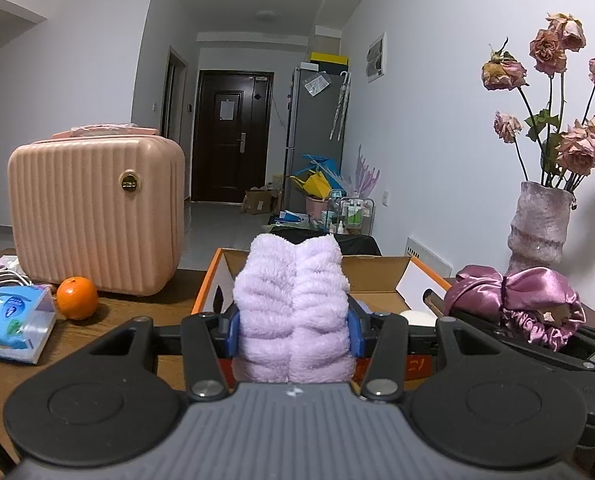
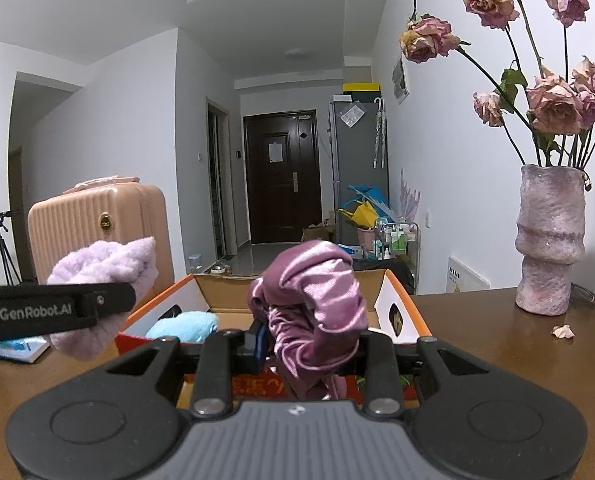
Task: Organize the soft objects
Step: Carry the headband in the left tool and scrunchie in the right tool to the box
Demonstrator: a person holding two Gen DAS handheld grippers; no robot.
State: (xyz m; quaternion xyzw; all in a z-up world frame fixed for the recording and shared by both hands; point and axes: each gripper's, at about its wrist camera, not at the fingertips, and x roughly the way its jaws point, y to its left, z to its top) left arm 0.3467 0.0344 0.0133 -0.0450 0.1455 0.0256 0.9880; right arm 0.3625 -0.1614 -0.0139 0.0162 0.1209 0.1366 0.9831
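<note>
L tool (image 1: 293,330) clamped tight on fluffy lilac cloth (image 1: 293,300); R tool (image 2: 309,340) pinching purple satin bonnet (image 2: 313,300), narrow gap.

Clearances around the open cardboard box (image 2: 401,312)

Box mouth at 12 o'clock lies unobstructed; pink suitcase (image 1: 93,216) and orange (image 1: 76,298) block 10 o'clock, vase of dried roses (image 2: 549,240) blocks 2 o'clock.
</note>
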